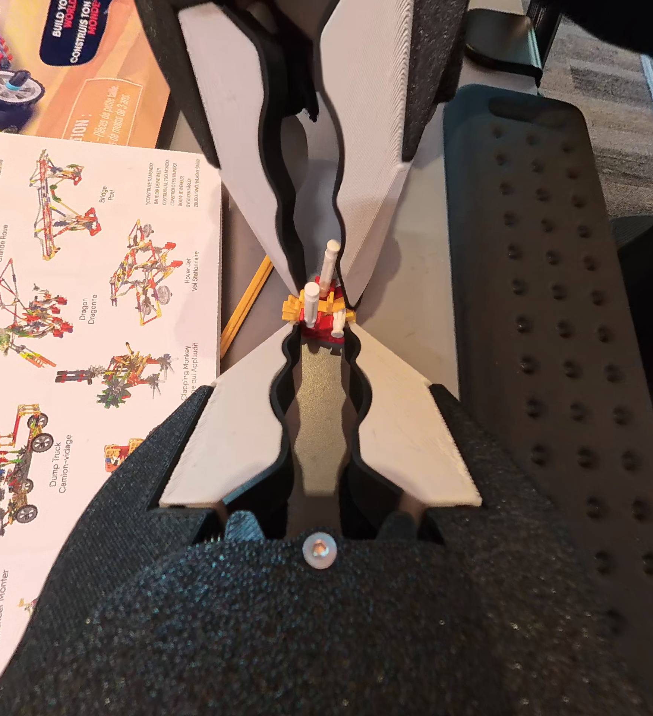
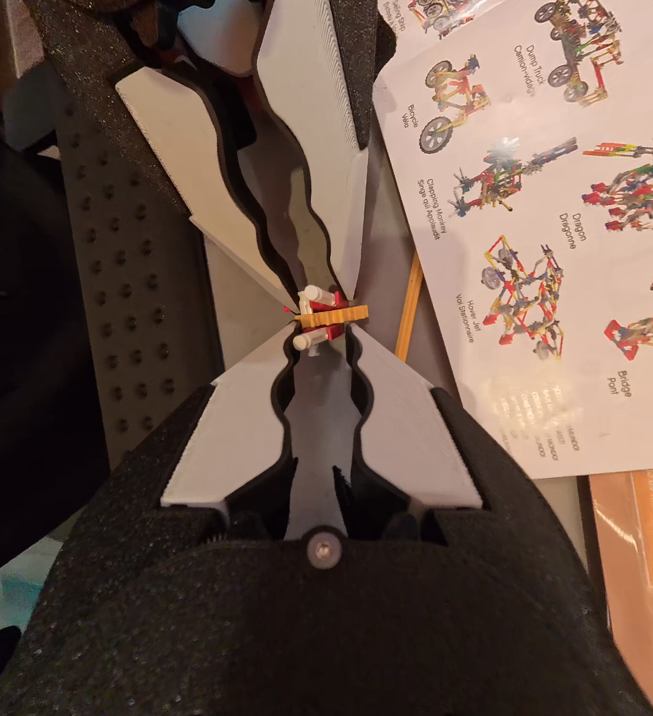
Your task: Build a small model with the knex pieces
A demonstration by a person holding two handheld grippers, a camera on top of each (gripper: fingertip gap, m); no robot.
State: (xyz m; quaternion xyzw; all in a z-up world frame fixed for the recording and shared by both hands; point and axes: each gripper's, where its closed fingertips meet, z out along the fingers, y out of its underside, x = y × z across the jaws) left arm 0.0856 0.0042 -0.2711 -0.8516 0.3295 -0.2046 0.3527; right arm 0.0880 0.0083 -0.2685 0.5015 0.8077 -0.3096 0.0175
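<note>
A printed sheet of model pictures (image 1: 85, 310) is laid flat toward the left edge of the grey worktop (image 1: 414, 310), with a thin yellow rod (image 1: 245, 306) beside it. Above the worktop's middle, a small red, yellow and white toy assembly (image 1: 319, 310) is pinched from opposite ends by the left gripper (image 1: 321, 329) and the right gripper (image 2: 319, 329), both clenched on it, seemingly so it is steadied from both sides. A black perforated pad (image 1: 549, 310) is seen along the right edge.

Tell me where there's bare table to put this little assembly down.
Bare grey tabletop shows between the picture sheet and the black perforated pad, under both tongs. It is narrow; a yellow rod lies along the sheet's edge. Sheet and box crowd the rest.
</note>
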